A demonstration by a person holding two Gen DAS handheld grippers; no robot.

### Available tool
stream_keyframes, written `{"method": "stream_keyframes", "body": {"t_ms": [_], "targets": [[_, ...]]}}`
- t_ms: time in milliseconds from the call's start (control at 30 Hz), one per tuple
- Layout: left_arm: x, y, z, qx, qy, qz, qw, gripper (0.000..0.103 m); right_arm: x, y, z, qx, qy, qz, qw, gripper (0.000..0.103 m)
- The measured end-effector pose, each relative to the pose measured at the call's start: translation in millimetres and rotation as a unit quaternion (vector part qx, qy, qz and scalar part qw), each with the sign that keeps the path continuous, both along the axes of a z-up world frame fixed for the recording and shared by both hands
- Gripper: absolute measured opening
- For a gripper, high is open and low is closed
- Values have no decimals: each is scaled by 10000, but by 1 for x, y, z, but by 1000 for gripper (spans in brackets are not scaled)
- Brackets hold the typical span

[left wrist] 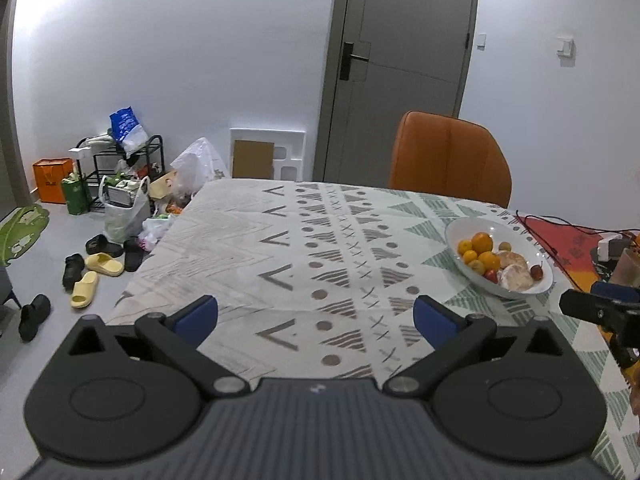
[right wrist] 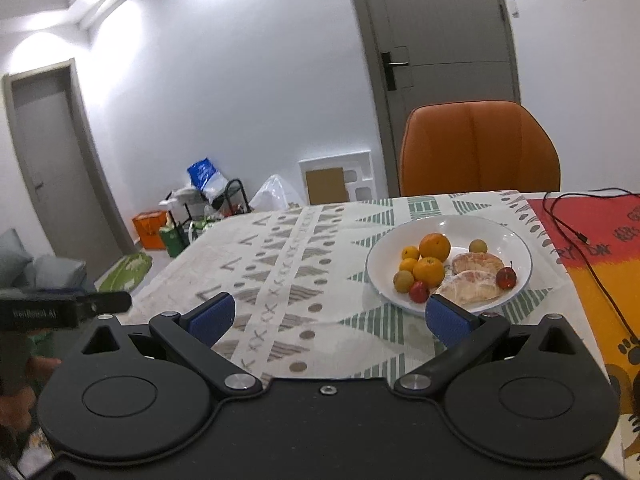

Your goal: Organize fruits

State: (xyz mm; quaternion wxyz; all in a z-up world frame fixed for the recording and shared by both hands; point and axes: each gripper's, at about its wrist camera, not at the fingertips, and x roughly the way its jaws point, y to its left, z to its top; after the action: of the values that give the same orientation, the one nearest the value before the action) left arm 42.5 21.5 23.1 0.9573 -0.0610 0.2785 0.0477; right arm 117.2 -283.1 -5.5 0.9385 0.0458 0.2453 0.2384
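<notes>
An orange chair [right wrist: 480, 148] stands at the far edge of the patterned tablecloth [right wrist: 288, 264], at twelve o'clock, with a grey door [right wrist: 444, 32] behind it. A black cable [right wrist: 576, 236] trails over a red-and-orange mat [right wrist: 596, 256] at two o'clock. At ten o'clock a black rack [left wrist: 120, 168] sits against the wall among plastic bags [left wrist: 124, 208] and an orange box [left wrist: 50, 180]. Yellow slippers [left wrist: 94, 276] and black shoes [left wrist: 72, 270] lie on the floor at nine o'clock.
</notes>
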Motion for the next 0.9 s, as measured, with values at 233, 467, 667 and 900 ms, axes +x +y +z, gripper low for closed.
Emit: {"method": "stream_keyframes", "body": {"t_ms": [233,467,667,900], "targets": [[-10,7,-4,101,48,-27,9999,103,-7,6,-7,18,178,127,9998,103],[-12,7,-12,86,160,-44,9998,103,-12,3,-11,24,223,103,9997,103],[-13,4,-13,127,153,-92,9998,103,-12,1,-13,-8,232,87,9997,103],[-12,4,-13,130,167,-85,9997,103,-12,0,-13,5,239,87,9997,103]]}}
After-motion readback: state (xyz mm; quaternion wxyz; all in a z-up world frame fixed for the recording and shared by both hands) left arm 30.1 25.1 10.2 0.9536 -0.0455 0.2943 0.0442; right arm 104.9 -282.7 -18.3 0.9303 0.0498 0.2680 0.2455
